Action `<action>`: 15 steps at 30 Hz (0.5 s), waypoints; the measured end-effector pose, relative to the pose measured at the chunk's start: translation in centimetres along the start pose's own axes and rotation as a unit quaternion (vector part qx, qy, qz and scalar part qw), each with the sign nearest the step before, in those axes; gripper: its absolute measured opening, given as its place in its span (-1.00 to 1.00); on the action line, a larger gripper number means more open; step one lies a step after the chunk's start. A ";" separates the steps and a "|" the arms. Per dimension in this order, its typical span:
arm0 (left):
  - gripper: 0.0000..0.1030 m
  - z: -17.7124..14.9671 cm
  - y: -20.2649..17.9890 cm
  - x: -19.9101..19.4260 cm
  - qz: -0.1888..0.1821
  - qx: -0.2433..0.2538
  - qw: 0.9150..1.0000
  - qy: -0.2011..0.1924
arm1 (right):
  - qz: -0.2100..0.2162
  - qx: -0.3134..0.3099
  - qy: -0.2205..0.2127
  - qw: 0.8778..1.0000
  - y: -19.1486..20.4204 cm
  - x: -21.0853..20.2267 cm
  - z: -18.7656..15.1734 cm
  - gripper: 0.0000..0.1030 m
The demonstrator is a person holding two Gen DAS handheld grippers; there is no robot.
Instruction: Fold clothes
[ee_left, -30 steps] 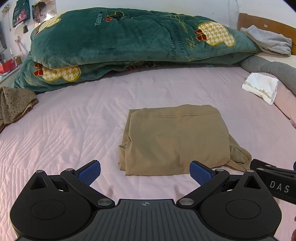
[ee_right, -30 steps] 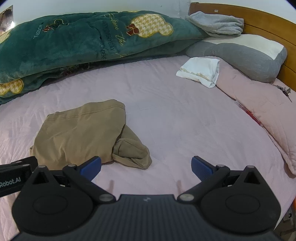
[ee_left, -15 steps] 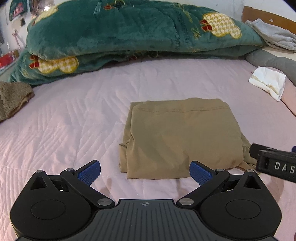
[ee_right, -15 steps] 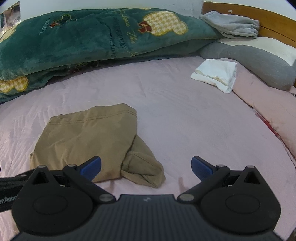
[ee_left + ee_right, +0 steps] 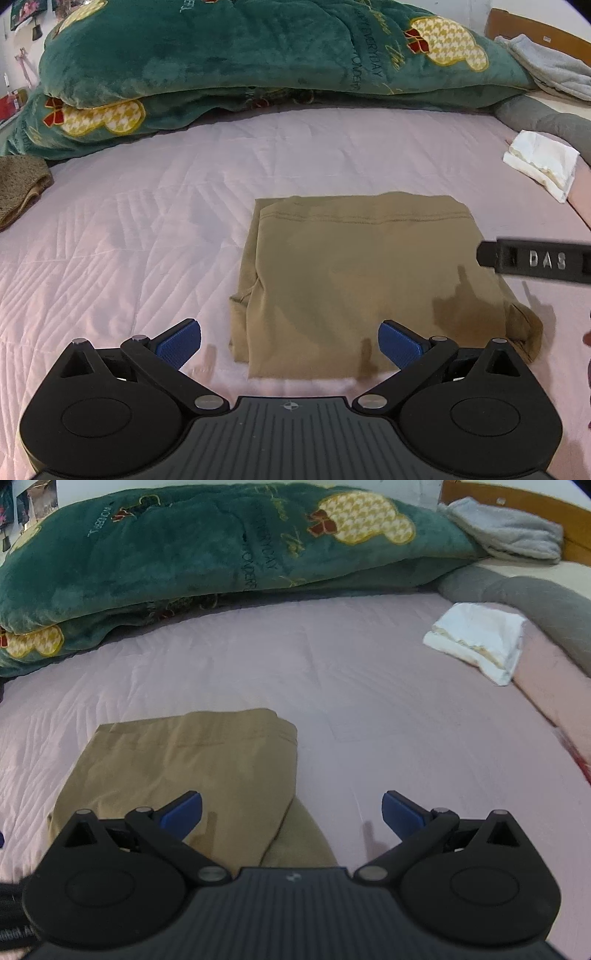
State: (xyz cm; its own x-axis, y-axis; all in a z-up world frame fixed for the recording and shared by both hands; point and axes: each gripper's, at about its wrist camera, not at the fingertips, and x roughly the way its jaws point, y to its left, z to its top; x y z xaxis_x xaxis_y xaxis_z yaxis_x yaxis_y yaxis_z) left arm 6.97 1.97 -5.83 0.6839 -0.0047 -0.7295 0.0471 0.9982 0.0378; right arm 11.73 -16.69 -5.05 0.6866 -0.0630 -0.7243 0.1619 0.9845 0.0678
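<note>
- The folded tan garment (image 5: pixel 362 273) is lying mid-bed (image 5: pixel 147 221).
- The left claw (image 5: pixel 290 341) is hovering at its near edge, fingers apart, empty.
- The right claw (image 5: pixel 291 812) is gaping over its right corner.

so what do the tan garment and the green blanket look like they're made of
Tan garment: looks like thin, smooth matte knit, maybe cotton jersey; it lies flat with a stitched hem and soft creases. Green blanket: looks like plush fleece or velvet; thick pile with a slight sheen and puffy folds.
</note>
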 end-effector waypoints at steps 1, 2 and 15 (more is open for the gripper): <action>0.99 0.3 -0.1 0.3 -0.001 -0.001 1.000 0.000 | 0.009 0.003 0.003 1.000 -0.3 0.5 0.4 1.00; 0.99 0.7 -0.1 0.7 -0.002 -0.001 1.000 -0.001 | 0.017 0.006 0.007 1.000 -0.6 1.1 0.9 1.00; 0.96 6.2 -0.1 6.7 -0.020 -0.014 1.000 -0.004 | 0.064 -0.029 0.061 0.996 -0.4 7.3 3.4 0.85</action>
State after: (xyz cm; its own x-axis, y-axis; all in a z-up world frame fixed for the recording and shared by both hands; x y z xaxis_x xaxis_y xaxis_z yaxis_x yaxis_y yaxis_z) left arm 16.11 1.44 -6.51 0.6873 -0.0448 -0.7250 0.0538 0.9985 -0.0107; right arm 19.07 -18.13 -8.07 0.6077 0.0801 -0.7901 0.0350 0.9912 0.1275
